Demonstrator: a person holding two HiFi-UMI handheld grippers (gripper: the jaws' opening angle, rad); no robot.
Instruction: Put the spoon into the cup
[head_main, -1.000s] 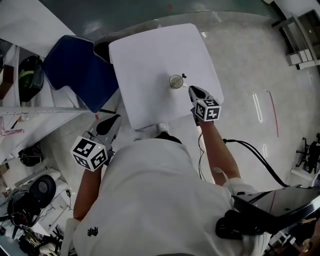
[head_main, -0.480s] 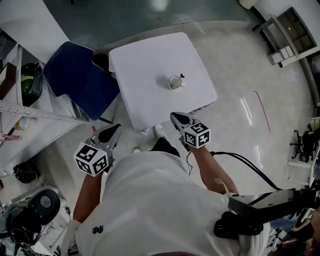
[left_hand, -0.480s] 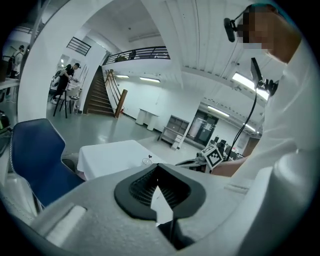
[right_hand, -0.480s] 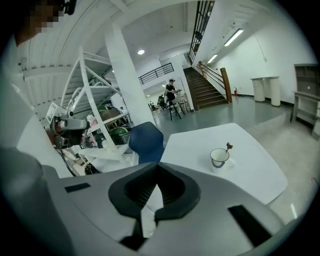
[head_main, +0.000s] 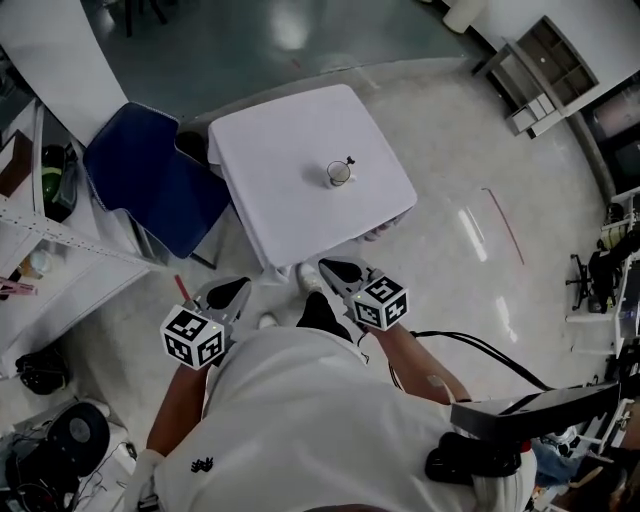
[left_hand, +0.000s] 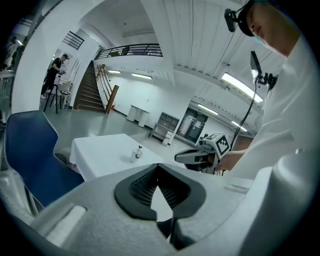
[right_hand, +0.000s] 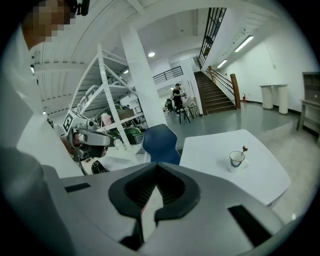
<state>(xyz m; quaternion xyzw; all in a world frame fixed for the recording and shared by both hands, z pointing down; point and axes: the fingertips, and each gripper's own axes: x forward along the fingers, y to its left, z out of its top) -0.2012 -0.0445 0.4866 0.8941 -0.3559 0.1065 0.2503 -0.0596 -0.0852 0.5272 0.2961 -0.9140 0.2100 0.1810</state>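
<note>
thin dark-tipped spoon (head_main: 349, 162) stands in small white cup (head_main: 338, 176) on square white table (head_main: 275, 140), twelve o'clock of left gripper (head_main: 228, 293) and right gripper (head_main: 336, 270), both closed tight, empty.

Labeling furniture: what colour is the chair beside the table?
Dark blue. The chair shows best in the head view.
</note>
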